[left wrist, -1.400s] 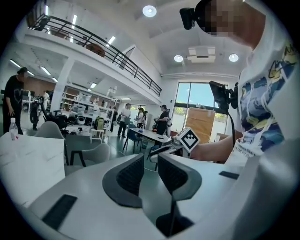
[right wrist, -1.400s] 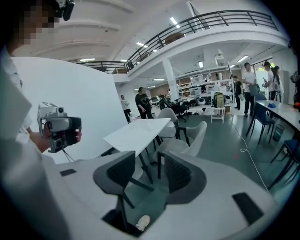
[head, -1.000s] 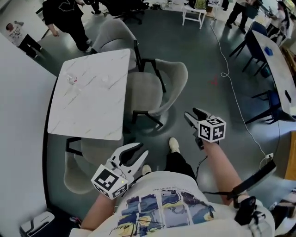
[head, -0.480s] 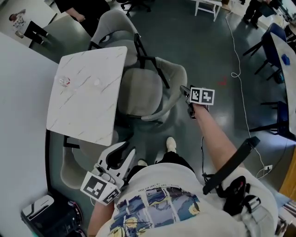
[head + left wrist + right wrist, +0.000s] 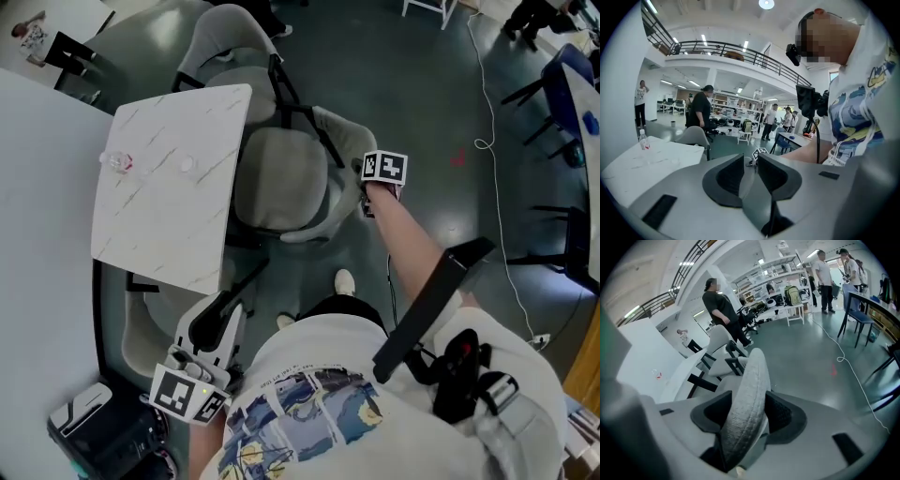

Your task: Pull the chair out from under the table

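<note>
- Grey fabric chair (image 5: 281, 178) with a curved backrest and black legs stands at the right-hand edge of the white marble-patterned square counter (image 5: 159, 225), as the head view shows it. Its seat is partly under the top and its backrest is turned to the open floor.
- Your right gripper (image 5: 362, 187) is at the outer rim of that backrest, with your arm stretched out ahead of you. Its fingers (image 5: 780, 416) have just been opening and stand spread wide, one on each side of the padded rim (image 5: 747, 394), which runs up between them and fills most of the gap.
- Your left gripper (image 5: 223, 314) hangs low at your left side, by the counter's near corner and well apart from the chair. Its fingers (image 5: 729, 176) are a narrow gap apart with nothing between them.
- One small clear plastic bottle (image 5: 114, 161) with a touch of red stands near the counter's far left edge.
- Another grey chair (image 5: 220, 42) of the same kind sits at the counter's far side, and a third (image 5: 150, 342) is tucked under its near side, just beside your left gripper.
- Across the dark grey-green floor (image 5: 422, 94) to your right runs a thin white cable (image 5: 489, 122).
</note>
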`<action>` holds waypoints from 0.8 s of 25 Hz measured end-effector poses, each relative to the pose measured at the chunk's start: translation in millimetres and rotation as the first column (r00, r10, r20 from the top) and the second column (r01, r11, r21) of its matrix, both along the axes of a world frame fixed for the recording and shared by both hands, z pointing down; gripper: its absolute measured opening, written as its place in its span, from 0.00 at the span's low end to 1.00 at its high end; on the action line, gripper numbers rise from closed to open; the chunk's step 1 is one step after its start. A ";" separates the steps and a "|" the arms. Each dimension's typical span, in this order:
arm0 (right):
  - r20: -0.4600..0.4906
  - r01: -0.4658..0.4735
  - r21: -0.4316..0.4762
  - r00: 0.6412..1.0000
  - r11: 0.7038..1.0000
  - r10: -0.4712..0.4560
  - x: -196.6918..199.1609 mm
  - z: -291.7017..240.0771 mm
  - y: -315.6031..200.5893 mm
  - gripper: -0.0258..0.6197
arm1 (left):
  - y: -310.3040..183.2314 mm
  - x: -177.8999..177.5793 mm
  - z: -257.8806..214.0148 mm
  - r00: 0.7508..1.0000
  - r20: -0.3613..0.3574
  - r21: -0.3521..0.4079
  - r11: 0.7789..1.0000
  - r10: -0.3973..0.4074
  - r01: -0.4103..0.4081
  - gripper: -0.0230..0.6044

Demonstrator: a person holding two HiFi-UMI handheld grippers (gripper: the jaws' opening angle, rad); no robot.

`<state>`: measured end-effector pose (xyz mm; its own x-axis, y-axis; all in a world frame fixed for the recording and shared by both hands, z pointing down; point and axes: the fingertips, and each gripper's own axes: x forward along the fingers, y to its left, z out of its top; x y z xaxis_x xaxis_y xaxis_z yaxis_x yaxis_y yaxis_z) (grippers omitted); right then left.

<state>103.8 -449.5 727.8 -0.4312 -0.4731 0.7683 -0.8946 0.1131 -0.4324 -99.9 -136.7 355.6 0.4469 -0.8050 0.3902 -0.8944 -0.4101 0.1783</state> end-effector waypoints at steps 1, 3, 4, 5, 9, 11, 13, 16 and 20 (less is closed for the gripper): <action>-0.008 0.000 -0.013 1.000 1.000 0.000 3.7 2.2 0.0 0.35 | -0.5 1.7 -2.5 1.000 0.003 0.009 1.000 0.004 -0.004 0.16; 0.005 -0.016 -0.029 1.000 0.999 0.016 7.5 4.6 0.4 0.27 | -2.9 2.3 -4.7 1.000 0.009 0.017 1.000 0.005 -0.005 0.16; 0.019 -0.034 -0.035 0.999 0.999 0.035 7.6 4.8 0.6 0.26 | -4.8 2.3 -4.6 1.000 0.008 0.016 1.000 0.003 -0.003 0.16; 0.032 -0.055 -0.040 0.998 0.998 0.056 7.8 4.5 0.7 0.25 | -6.7 3.4 -4.3 1.000 0.007 0.013 1.000 0.002 -0.002 0.16; 0.045 -0.088 -0.051 0.995 0.995 0.090 12.5 0.9 1.4 0.22 | -11.0 19.5 -4.0 1.000 0.010 0.007 1.000 0.027 -0.027 0.16; 0.056 -0.094 -0.055 0.994 0.994 0.097 14.5 -1.4 1.7 0.22 | -11.1 25.6 -5.7 0.999 0.012 0.011 0.999 0.037 -0.038 0.16; 0.065 -0.108 -0.064 0.992 0.992 0.112 20.1 -2.1 3.5 0.22 | -10.6 28.5 -6.1 0.999 0.008 0.010 0.999 0.044 -0.044 0.16; 0.060 -0.129 -0.076 0.989 0.989 0.134 38.3 -0.4 9.8 0.21 | -8.9 32.6 -4.8 0.999 -0.001 0.005 0.999 0.052 -0.052 0.16; 0.037 -0.138 -0.078 0.989 0.987 0.141 78.8 -3.3 20.2 0.20 | -7.0 43.5 -4.8 0.997 -0.014 0.004 0.998 0.070 -0.070 0.16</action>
